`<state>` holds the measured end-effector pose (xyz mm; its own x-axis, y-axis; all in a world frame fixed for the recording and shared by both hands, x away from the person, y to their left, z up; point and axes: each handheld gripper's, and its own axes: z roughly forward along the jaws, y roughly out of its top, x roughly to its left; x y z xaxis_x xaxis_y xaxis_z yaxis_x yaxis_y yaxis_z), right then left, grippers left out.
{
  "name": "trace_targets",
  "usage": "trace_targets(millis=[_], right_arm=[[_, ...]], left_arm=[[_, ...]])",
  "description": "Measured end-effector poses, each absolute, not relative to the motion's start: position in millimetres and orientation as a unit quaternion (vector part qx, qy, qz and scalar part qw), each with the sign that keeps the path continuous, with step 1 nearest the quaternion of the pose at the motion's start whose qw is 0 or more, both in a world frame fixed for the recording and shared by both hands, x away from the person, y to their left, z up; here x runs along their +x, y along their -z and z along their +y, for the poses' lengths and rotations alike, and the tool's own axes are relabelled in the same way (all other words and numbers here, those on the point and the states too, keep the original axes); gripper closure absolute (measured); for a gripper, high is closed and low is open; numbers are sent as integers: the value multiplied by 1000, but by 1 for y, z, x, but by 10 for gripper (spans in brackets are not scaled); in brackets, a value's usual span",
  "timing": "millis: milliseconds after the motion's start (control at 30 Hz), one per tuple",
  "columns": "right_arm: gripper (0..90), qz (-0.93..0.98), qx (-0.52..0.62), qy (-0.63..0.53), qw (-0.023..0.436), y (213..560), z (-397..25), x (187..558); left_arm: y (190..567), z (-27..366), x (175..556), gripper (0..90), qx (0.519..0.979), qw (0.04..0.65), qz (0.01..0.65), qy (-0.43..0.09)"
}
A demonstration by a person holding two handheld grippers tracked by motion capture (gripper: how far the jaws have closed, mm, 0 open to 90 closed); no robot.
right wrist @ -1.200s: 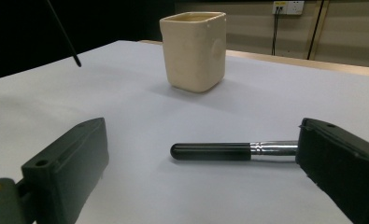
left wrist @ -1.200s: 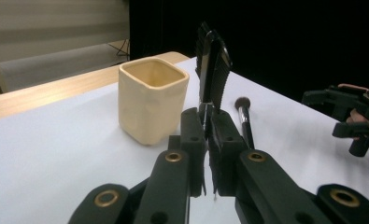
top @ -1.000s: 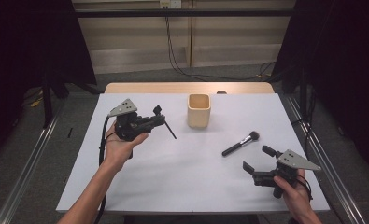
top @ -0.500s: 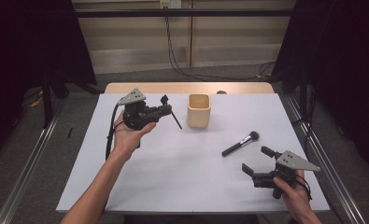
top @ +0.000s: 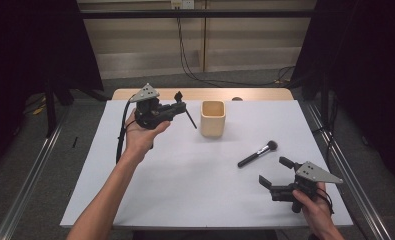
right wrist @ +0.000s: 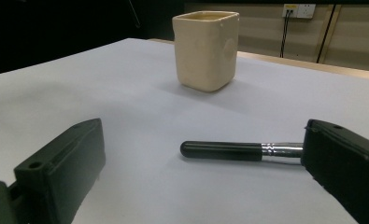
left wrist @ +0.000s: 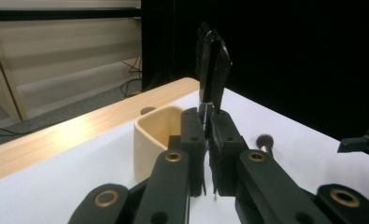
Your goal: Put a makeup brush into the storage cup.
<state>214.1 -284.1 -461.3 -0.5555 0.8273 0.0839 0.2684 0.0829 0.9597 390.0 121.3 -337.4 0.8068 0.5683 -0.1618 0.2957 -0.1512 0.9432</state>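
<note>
Left gripper raised above the far-left part of the white surface, palm up beneath it, forearm reaching in from the near edge. Fingers clamped on a thin black comb-like tool, toothed end up, handle end slanting down toward the cream cup. Cup square-sided, open-topped, upright near the far edge. Right gripper low at the near-right corner, fingers apart. Black makeup brush flat on the surface just beyond it. Compared with half a second ago: left gripper nearer the cup; right gripper unchanged.
</note>
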Motion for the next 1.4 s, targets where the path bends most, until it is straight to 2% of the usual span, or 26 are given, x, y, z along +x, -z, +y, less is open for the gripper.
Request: trace_targets(millis=[1000,1400], right_arm=[[0,691,397,-548,253,462,-285,214],[0,692,397,-548,250,462,-285,214]], left_arm=[[315,87,424,858,736,599,281,-141],[323,74,438,858,740,592,287,-140]])
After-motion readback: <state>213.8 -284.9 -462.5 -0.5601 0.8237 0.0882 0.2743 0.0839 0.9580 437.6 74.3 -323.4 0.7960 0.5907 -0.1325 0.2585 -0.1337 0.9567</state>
